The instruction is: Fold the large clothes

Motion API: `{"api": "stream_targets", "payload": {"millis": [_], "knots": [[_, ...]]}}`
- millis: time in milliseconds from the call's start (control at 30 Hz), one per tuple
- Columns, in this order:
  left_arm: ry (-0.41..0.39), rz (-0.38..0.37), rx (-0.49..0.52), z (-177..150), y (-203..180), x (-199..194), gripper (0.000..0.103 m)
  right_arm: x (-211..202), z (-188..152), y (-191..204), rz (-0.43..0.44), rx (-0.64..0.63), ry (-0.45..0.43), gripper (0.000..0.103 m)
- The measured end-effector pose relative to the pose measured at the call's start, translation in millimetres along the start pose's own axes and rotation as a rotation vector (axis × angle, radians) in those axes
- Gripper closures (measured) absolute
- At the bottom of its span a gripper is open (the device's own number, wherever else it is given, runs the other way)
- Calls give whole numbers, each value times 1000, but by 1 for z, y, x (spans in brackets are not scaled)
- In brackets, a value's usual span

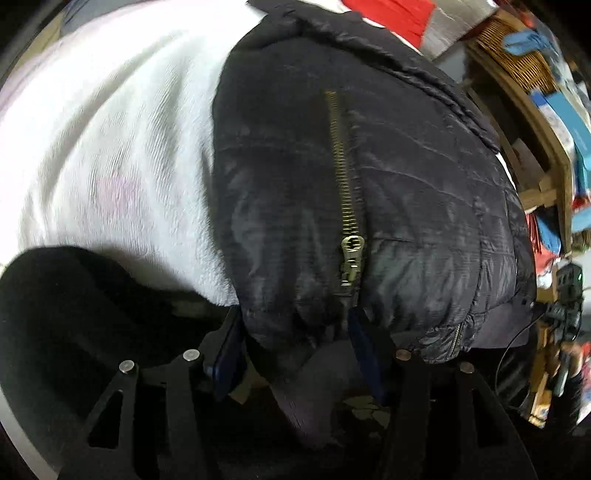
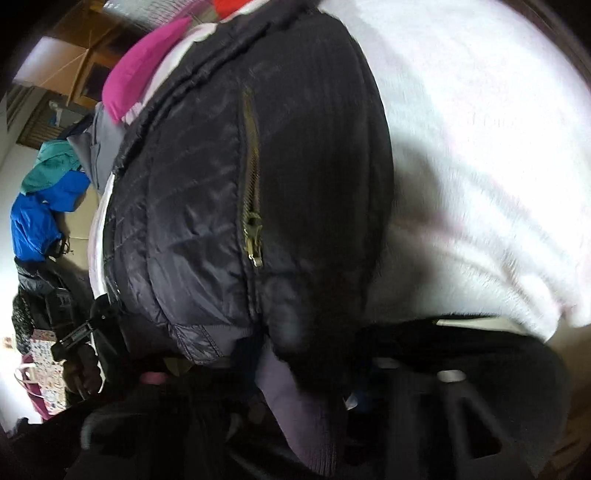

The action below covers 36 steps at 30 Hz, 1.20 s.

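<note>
A black quilted puffer jacket (image 1: 406, 184) (image 2: 192, 203) with a brass pocket zipper (image 1: 345, 184) (image 2: 253, 184) lies on a white fluffy blanket (image 1: 110, 147) (image 2: 480, 147). In the left wrist view my left gripper (image 1: 295, 328) is at the jacket's near hem. The padded fabric fills the gap and both blue pads (image 1: 231, 350) press on it. In the right wrist view my right gripper (image 2: 299, 384) is mostly hidden in shadow under the hem. The grey ribbed cuff (image 2: 299, 413) hangs between its fingers, and one blue pad (image 2: 354, 398) shows against the fabric.
A wooden shelf with a wicker basket (image 1: 517, 55) and boxes stands at the right of the left view, with red cloth (image 1: 388, 14) behind the jacket. Pink cloth (image 2: 144, 70) and a blue and teal garment (image 2: 40, 214) lie at the left. A hand (image 2: 79, 369) shows there.
</note>
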<state>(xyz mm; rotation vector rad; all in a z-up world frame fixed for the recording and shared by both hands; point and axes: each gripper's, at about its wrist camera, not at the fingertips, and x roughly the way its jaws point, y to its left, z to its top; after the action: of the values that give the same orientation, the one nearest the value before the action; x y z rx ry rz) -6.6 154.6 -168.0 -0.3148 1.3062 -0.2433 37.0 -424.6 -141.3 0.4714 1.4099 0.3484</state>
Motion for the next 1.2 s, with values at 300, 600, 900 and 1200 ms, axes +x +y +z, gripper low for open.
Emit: {"api": "stream_targets", "payload": {"millis": [300,600,900,1200], "knots": [[-159,-95,-4,3,0,-50,96,-35,-6,9,192,3,-115,92],[-439,-234,-21,40,-3,-140,96,-97,12,34,499,-24,-343,93],[-504,-232,-22,77,-17,-143,96,-124,35,48,584,-47,-465,93],[-536,-215,-44,114,-22,-140,96,-131,73,66,611,-72,-537,93]]}}
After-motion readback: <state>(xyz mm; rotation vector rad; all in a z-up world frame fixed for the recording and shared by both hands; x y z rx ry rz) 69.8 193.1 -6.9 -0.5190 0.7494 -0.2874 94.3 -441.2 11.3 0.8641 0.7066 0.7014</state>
